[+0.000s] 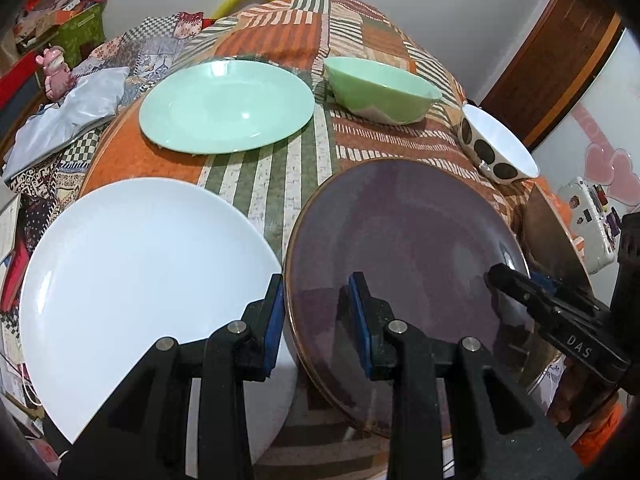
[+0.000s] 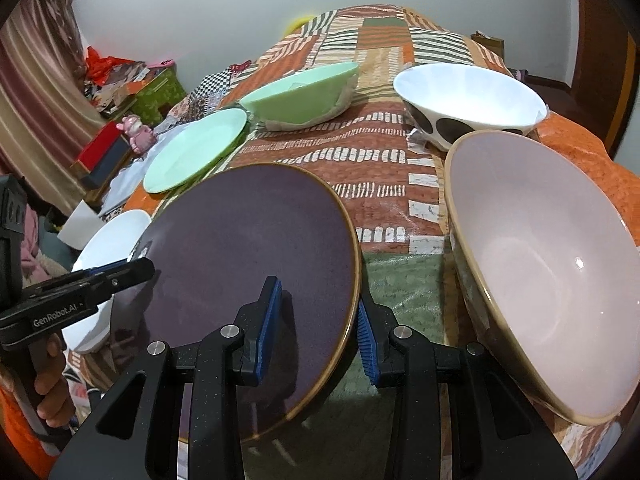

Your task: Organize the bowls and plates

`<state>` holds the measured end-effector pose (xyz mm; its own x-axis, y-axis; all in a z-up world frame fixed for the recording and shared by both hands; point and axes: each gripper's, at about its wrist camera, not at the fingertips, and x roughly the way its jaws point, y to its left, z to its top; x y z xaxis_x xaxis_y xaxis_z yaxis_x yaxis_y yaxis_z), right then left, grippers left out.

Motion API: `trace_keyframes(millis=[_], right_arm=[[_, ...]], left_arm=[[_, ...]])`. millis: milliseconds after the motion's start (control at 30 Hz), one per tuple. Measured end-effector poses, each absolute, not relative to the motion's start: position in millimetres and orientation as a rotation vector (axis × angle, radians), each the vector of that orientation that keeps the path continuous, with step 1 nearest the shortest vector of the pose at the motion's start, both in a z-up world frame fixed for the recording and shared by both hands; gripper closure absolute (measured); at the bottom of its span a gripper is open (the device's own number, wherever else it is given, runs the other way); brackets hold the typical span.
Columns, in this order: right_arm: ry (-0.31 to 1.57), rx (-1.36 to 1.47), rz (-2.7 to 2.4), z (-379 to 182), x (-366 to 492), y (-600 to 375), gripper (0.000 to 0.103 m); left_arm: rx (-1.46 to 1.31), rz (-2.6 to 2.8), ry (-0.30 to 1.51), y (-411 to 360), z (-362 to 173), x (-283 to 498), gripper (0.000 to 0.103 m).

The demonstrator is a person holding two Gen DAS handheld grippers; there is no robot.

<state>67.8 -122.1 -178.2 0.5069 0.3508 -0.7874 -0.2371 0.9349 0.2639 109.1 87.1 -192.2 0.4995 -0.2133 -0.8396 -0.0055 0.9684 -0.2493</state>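
A: Left to right: your left gripper point(image 1: 316, 320) and right gripper point(image 2: 318, 320) both clamp the purple plate point(image 1: 404, 264) by opposite rim edges, tilted above the bedspread point(image 1: 280, 184).

B: It looks stiff, glazed, breakable; hold the rim. Only the right view shows the pale bowl's point(image 2: 552, 280) inside.
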Motion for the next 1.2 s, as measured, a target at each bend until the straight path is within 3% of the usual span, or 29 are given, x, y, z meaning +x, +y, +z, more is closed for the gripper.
trace_keyframes(millis=[700,867,1000,1133,1200], right_arm=[[0.981,0.125,0.328,-176,64,-126,0.07],[0.974,0.086,0.34,-169,55,-123,0.061],[0.942,0.063,0.342,-160,45,-119,0.052],[0.905,0.039,0.354,-148,38,-113,0.048],[0.884,0.032,0.368,-141,34,-111,0.047]], left_arm=[[-0.217,-0.134,1.038,83,-194,129,0.073],[-0.213,-0.128,0.998,85,-178,116,0.073],[-0.188,-0.102,0.954,84,-163,101,0.062],[-0.176,-0.073,0.896,87,-145,81,0.057],[-0.172,-0.054,0.868,91,-137,71,0.048]])
